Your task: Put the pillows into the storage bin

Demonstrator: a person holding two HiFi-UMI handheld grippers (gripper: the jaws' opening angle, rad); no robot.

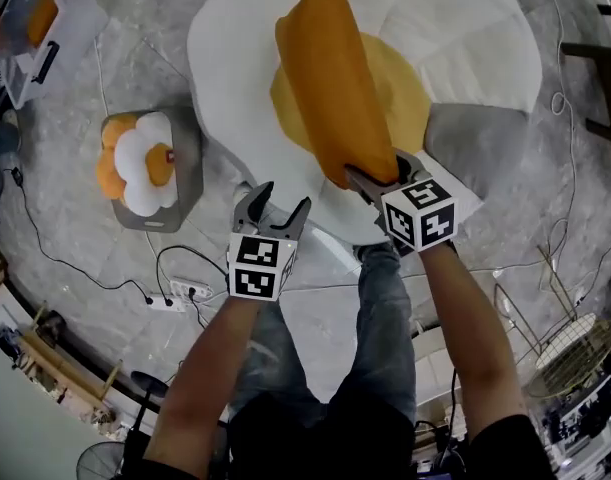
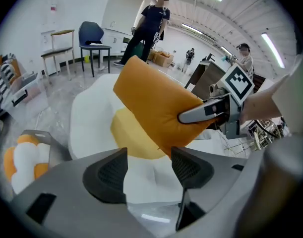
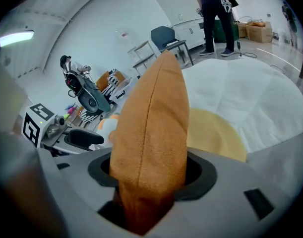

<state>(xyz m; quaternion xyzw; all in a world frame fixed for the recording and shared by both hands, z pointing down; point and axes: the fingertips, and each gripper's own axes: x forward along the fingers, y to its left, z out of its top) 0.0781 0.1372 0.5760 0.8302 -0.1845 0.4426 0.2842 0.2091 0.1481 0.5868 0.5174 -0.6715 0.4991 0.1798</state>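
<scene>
Right claw (image 1: 380, 173): closed on the lower end of the orange pillow (image 1: 335, 78). In the right gripper view the pads press into both of its sides and the fabric bulges above them.
Left claw (image 1: 272, 200): jaws apart with nothing between them. In the head view it hangs near the right claw, to its left, clear of the pillow.
Orange pillow: up off the floor, long and slim. It stands on end and leans away from the person, over the yellow middle of the egg cushion.
Egg cushion (image 1: 465, 38): big and shaped like a fried egg, white with a yellow centre. It lies flat on the floor below both claws.
Storage bin (image 1: 190, 158): grey, on the floor to the left of the egg cushion, well apart from the held pillow.
In the bin: a small egg pillow (image 1: 145, 163), white with an orange yolk, with orange padding showing at its left edge.
Clear box (image 1: 40, 38): in the top-left corner of the head view, with a black handle and something orange inside.
Floor (image 1: 135, 78): grey and marbled. A white power strip (image 1: 180, 293) and thin black cables lie on it near the bin and the person's legs.
Person holding the claws: bare forearms and blue jeans (image 1: 385, 308), standing at the near edge of the egg cushion.
Background: in the left gripper view a bystander (image 2: 152, 26) in dark clothes stands beyond the cushion, and a blue chair (image 2: 94, 36) stands by the far wall.
</scene>
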